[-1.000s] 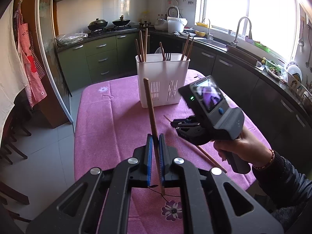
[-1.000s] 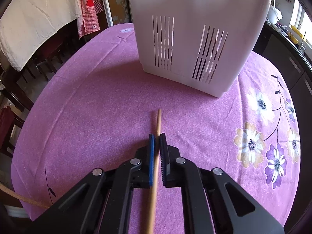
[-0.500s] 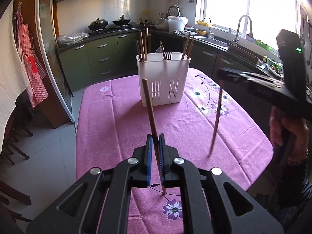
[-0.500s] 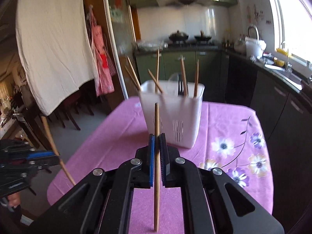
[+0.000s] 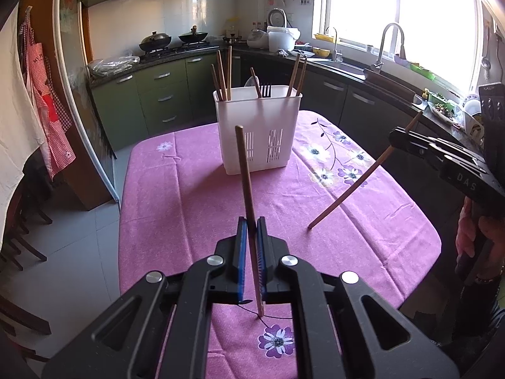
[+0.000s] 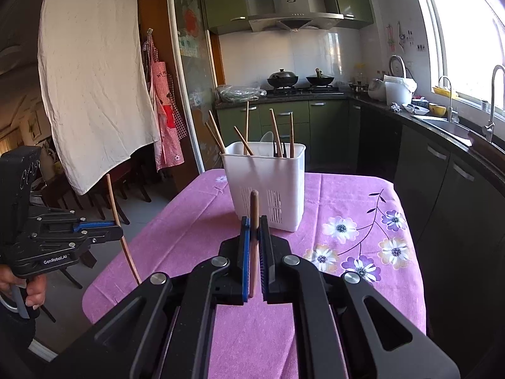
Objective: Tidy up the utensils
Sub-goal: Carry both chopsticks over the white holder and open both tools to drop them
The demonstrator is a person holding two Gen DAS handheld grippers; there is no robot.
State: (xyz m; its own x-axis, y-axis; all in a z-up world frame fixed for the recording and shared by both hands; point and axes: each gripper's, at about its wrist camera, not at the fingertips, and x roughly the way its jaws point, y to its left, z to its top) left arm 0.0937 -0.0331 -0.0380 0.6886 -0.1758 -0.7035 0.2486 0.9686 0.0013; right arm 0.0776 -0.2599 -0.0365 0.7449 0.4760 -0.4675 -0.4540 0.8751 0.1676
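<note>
A white slotted utensil holder stands at the far middle of the pink flowered table and holds several wooden chopsticks and a fork; it also shows in the right wrist view. My left gripper is shut on a brown chopstick, held nearly upright above the table's near half. My right gripper is shut on another chopstick, lifted above the table. In the left wrist view the right gripper is at the right with its chopstick slanting down. In the right wrist view the left gripper is at the left.
The pink tablecloth covers the table, whose edges drop to a grey tiled floor. Dark green cabinets, a stove with pots and a sink line the walls behind. Wooden chairs and a hanging white cloth are at the left.
My right gripper has lifted its chopstick off the table and drawn back from the holder. Its chopstick has tilted from upright to slanting. My left gripper has kept its chopstick and stayed nearly still.
</note>
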